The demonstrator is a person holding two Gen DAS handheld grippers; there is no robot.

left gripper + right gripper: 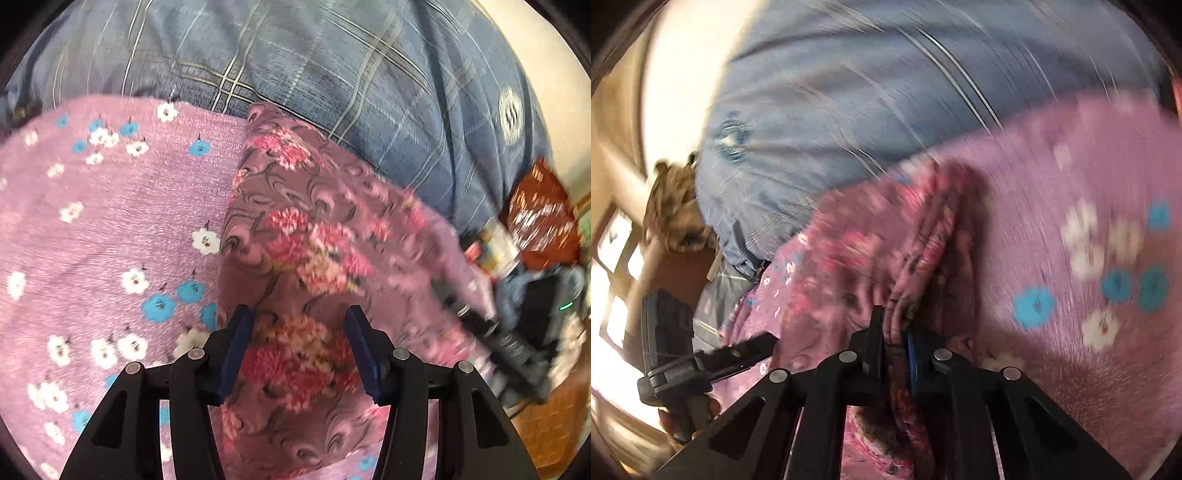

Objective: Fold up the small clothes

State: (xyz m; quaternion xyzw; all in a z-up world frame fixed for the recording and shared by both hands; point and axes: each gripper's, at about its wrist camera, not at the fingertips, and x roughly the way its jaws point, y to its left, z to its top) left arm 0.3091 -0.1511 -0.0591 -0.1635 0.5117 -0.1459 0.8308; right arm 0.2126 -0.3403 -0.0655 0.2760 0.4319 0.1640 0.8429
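Pinching hard, the right gripper [894, 332] has its jaws squeezed together on a bunched fold of the rose-print garment [871, 243] — cloth gathers up between the pads. Over on the other side, the left gripper [299, 350] hangs with jaws apart above the same garment [295, 240], nothing pressed between them. It lies on the lilac flowered bedspread [110, 221], beside a blue plaid cover [332, 74] — everything blurred.

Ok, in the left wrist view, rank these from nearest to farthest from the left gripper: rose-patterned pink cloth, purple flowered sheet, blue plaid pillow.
1. Rose-patterned pink cloth: between the left gripper fingers.
2. Purple flowered sheet: beside it, leftward.
3. Blue plaid pillow: farthest, across the top.
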